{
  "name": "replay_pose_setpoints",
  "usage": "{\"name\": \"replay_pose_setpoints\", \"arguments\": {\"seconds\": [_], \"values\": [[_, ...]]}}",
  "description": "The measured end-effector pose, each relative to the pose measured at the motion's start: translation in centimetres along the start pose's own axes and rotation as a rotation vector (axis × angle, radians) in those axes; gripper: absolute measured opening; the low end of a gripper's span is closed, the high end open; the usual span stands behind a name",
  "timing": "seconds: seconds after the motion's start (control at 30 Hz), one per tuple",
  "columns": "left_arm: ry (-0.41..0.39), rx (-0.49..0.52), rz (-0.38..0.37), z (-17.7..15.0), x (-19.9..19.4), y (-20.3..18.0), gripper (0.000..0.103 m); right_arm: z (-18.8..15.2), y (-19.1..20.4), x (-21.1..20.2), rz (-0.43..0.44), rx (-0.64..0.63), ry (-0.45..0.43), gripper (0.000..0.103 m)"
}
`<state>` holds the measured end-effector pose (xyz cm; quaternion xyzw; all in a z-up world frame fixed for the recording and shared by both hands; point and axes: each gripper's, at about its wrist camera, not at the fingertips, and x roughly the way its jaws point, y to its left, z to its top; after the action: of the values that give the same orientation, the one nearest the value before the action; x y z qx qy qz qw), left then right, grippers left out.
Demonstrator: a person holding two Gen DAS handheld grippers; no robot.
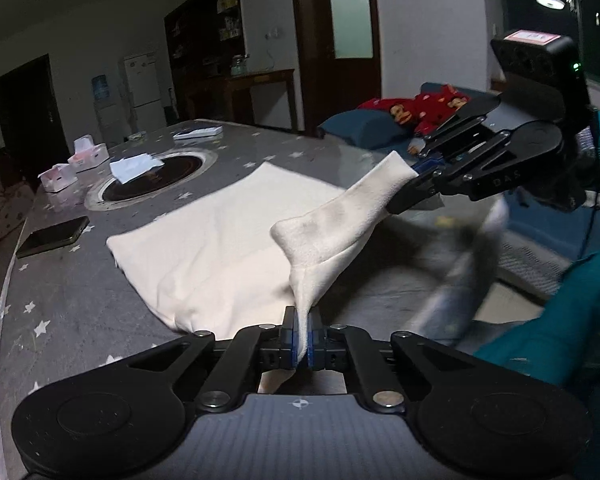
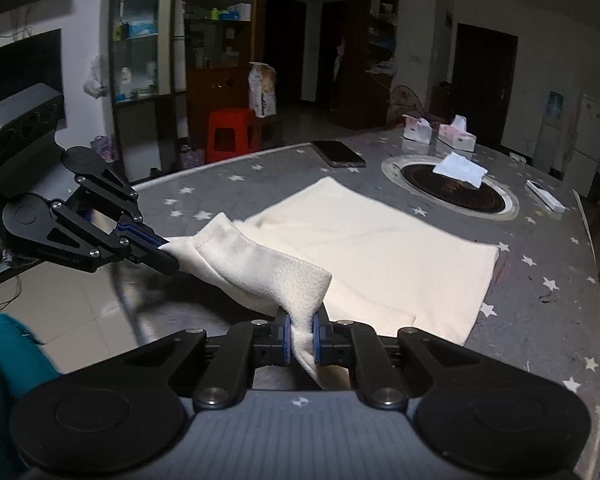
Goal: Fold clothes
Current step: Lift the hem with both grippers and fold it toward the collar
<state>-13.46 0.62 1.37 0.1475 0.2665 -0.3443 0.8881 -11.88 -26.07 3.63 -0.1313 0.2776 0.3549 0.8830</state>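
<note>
Both grippers, left (image 1: 303, 342) and right (image 2: 300, 340), were clamped on the near edge of the cream garment (image 1: 220, 240) spread across the star-print table (image 1: 60, 280); thin pinches risked slipping, dropping the edge, and dragging fabric toward the phone (image 1: 52, 236).

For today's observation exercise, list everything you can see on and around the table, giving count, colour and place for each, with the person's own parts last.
garment: one, cream, spread on the table, near edge lifted
table: one, grey with white stars
round inset: one, dark, far half of the table
phone: one, black, near the table's edge
tissue boxes: two, pink and white, far side
white tissue pack: one, lying on the inset
stool: one, red, on the floor
left gripper: black, fingers shut on the garment
right gripper: black, fingers shut on the garment
sleeve: teal, one showing beside the left gripper
</note>
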Motion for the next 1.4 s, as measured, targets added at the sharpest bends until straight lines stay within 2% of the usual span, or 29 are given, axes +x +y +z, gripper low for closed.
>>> {"name": "replay_pose_setpoints", "arguments": {"seconds": [0.13, 0.27, 0.53, 0.77, 0.93, 1.03, 1.1, 1.13, 1.2, 1.3, 1.4], "values": [[-0.027, -0.016, -0.030, 0.5, -2.7, -0.9, 0.005, 0.8, 0.9, -2.8, 0.027, -0.012, -0.001, 0.009], [-0.049, -0.015, 0.007, 1.9, -2.4, 0.0, 0.005, 1.8, 0.5, -3.1, 0.039, -0.016, -0.008, 0.009], [-0.050, -0.062, 0.058, 5.8, 2.1, 5.5, 0.005, 5.4, -4.3, 1.2, 0.021, -0.041, 0.001, 0.009], [0.013, -0.047, 0.116, 8.6, 8.6, 10.2, 0.005, 8.3, -9.3, 7.6, -0.014, -0.066, 0.068, 0.009], [0.072, -0.073, 0.176, 8.4, 14.2, 12.7, 0.005, 8.2, -11.6, 12.5, -0.053, -0.039, 0.121, 0.009], [0.095, -0.102, 0.208, 7.5, 16.4, 13.2, 0.005, 7.0, -12.3, 14.5, -0.097, 0.012, 0.119, 0.010], [0.099, -0.137, 0.219, 7.3, 17.2, 13.5, 0.007, 6.1, -12.7, 15.8, -0.127, 0.046, 0.117, 0.018], [0.100, -0.153, 0.224, 7.2, 17.5, 13.7, 0.009, 5.7, -12.9, 16.2, -0.149, 0.060, 0.114, 0.019], [0.100, -0.157, 0.243, 7.3, 17.7, 13.7, 0.012, 5.0, -13.7, 16.4, -0.173, 0.126, 0.101, 0.022], [0.101, -0.166, 0.274, 7.5, 18.1, 14.0, 0.024, 4.4, -14.7, 15.9, -0.205, 0.201, 0.074, 0.026], [0.103, -0.189, 0.296, 7.6, 18.2, 14.6, 0.025, 4.3, -14.6, 14.4, -0.224, 0.230, 0.042, 0.026]]}}
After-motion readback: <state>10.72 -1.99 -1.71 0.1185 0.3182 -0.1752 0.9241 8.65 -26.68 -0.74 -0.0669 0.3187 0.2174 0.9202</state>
